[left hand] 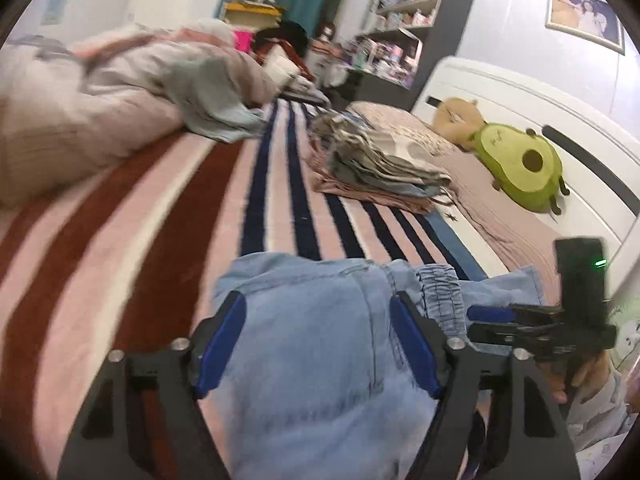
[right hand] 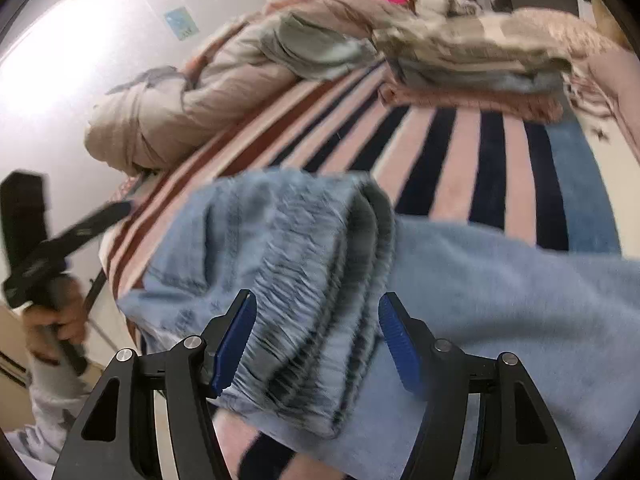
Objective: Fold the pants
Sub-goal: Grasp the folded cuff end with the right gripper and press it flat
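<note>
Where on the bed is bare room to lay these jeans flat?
The striped blanket lies bare between the rumpled duvet, the folded stack and the jeans. Crowded along the headboard: folded stack and avocado plush.

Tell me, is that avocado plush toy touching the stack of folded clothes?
Apart. The left wrist view shows the avocado plush by the white headboard and the folded stack on the striped blanket, with a strip of bare pink sheet between them.
</note>
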